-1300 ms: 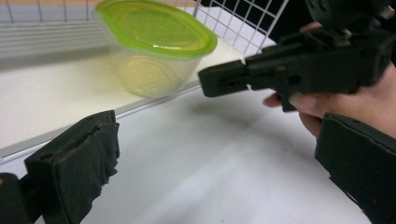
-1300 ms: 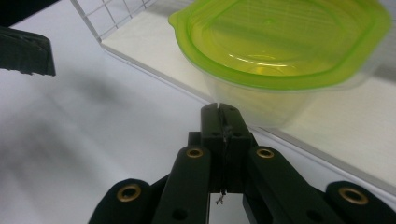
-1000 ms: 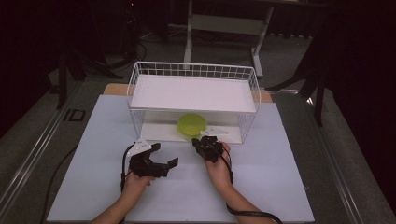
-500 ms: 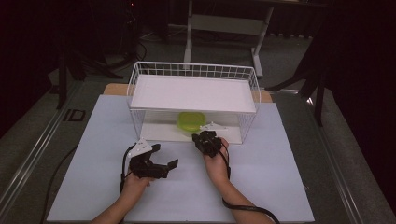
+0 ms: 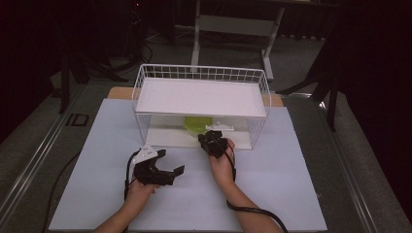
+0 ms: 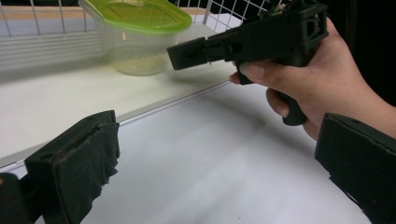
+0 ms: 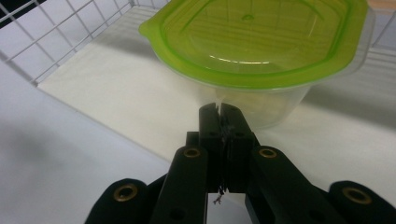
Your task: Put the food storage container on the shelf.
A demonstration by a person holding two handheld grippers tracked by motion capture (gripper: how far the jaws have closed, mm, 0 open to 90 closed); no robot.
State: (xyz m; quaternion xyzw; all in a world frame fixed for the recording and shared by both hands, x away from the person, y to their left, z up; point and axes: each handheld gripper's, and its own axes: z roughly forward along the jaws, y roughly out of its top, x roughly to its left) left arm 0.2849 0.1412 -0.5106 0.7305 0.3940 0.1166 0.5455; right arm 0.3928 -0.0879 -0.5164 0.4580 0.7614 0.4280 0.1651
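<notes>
A clear tub with a green lid [image 5: 198, 123] stands on the lower white shelf of a wire rack [image 5: 201, 73]. My right gripper [image 5: 208, 137] is at the shelf's front edge and points at the tub. In the right gripper view its jaws are shut with nothing between them [image 7: 219, 111], and the tips are just short of the tub's wall [image 7: 261, 44]. My left gripper [image 5: 171, 161] rests on the white mat to the left, its jaws wide open and empty [image 6: 219, 154]. In the left gripper view the tub [image 6: 135, 32] is seen beyond the right gripper [image 6: 187, 53].
The rack's upper white board [image 5: 201, 97] covers the lower shelf, leaving a low opening at the front. The white mat [image 5: 291, 184] spreads around both hands on the table. A cable [image 5: 252, 211] trails from the right forearm. Dark floor and stand legs lie beyond.
My right gripper has moved forward a little, up to the shelf's front edge and closer to the tub. The left gripper has hardly moved.
</notes>
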